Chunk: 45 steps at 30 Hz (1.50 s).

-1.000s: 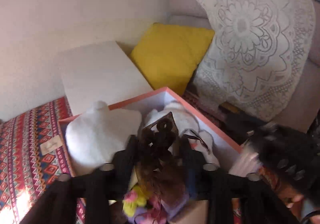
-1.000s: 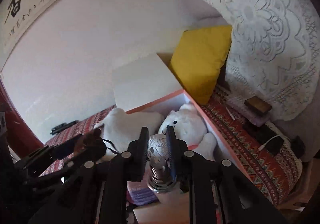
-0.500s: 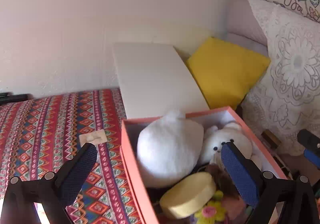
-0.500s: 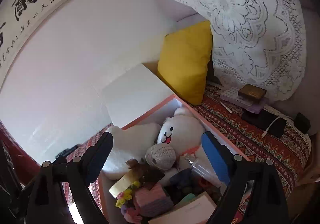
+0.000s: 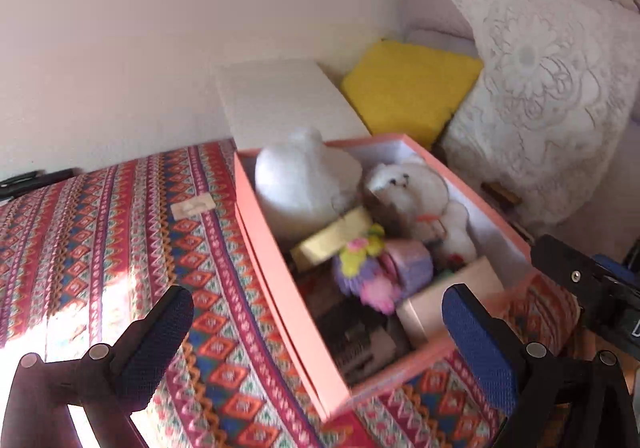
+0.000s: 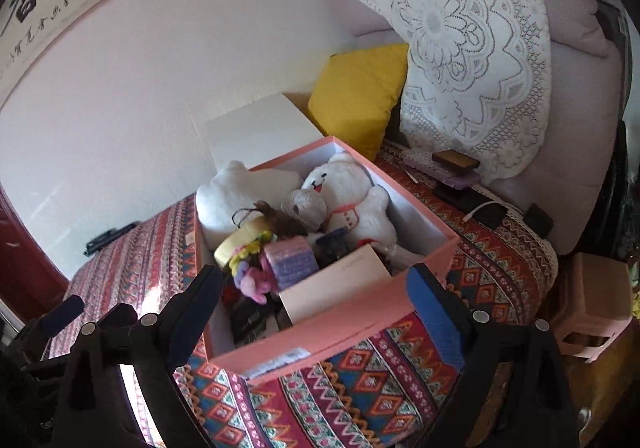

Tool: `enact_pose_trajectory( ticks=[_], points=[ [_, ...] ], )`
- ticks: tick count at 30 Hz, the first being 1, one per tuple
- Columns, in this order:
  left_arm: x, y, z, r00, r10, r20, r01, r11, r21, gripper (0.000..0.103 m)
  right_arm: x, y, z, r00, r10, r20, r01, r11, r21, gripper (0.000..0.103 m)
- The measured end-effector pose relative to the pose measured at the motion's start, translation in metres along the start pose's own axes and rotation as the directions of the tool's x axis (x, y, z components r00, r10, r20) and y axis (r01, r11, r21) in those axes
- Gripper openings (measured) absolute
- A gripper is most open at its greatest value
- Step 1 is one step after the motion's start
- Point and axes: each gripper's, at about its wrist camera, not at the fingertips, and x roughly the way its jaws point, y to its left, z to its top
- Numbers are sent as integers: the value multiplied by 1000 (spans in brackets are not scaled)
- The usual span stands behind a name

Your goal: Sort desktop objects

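Observation:
A pink box [image 6: 348,324] [image 5: 276,288] stands on the patterned cloth, filled with a white plush bear [image 6: 352,191] [image 5: 416,191], a white plush lump [image 5: 304,179] [image 6: 236,191], a ball of twine [image 6: 306,205], a yellow round tin [image 5: 332,238] [image 6: 240,238], a lilac knitted piece [image 6: 290,260] [image 5: 408,262] and a tan card box [image 6: 340,284] [image 5: 448,292]. My left gripper [image 5: 316,312] is open and empty, in front of the box. My right gripper [image 6: 316,296] is open and empty, astride the box's near end.
A white lid [image 6: 260,131] leans on the wall behind the box. A yellow cushion [image 6: 360,91] and a lace-covered pillow [image 6: 464,47] lie at the right, with small dark devices [image 6: 472,203] on the cloth. A pink stool [image 6: 596,304] stands off the edge.
Both grippers opened, the left letting go of a dark brown item and the right of the twine ball, which now lie in the box. Both have drawn back from it.

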Motion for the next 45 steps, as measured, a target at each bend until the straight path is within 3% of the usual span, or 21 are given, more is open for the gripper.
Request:
enact_pose_trajectory(
  ticks=[6,20,29,45],
  points=[
    [-58,-24,-42,1000,-5,13,4,1000,24,102,-57,-14,-41,999,-38,-5,38,999,-6,97],
    [-154,-50,-90,999,31,38,-31,1000,3,103,-170,-30,-94,995,-82,52,84,996,-29,99],
    [-189,-62,-99,996,40,86,-43,998,40,102,-203,-33,-104,993,-90,81,93,995,-29,99],
    [-209,-72,-102,991,40,128,-48,997,64,103,-214,-36,-100,990,-93,102,97,995,-35,100]
  ],
)
